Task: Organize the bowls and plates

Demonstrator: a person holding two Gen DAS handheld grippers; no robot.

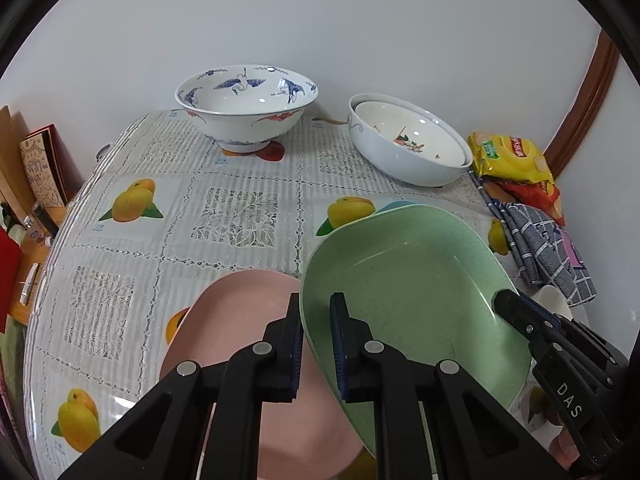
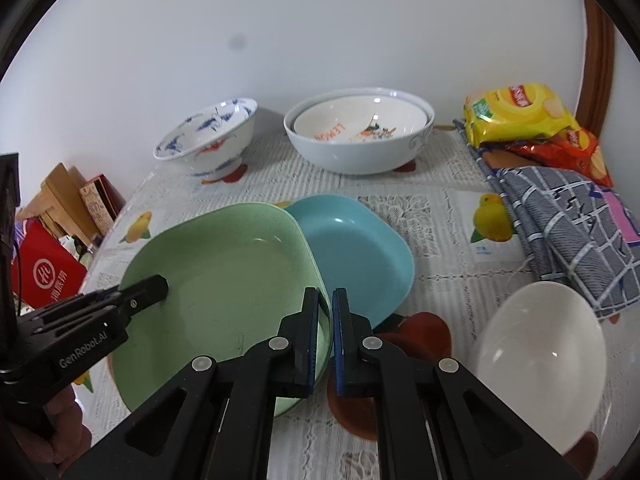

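The green plate (image 2: 224,280) hangs between my tools, left tool (image 1: 316,344) and right tool (image 2: 326,340) each clamped on opposite rims, so I'd lift both evenly toward the blue plate (image 2: 360,252) just ahead.

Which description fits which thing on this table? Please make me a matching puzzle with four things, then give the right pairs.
1 green plate
2 blue plate
3 large white bowl
4 yellow snack bag

A lies on a red bag
B pinched by left claw and right claw
C overlapped by another plate's rim
D holds a smaller bowl

Pairs: 1-B, 2-C, 3-D, 4-A
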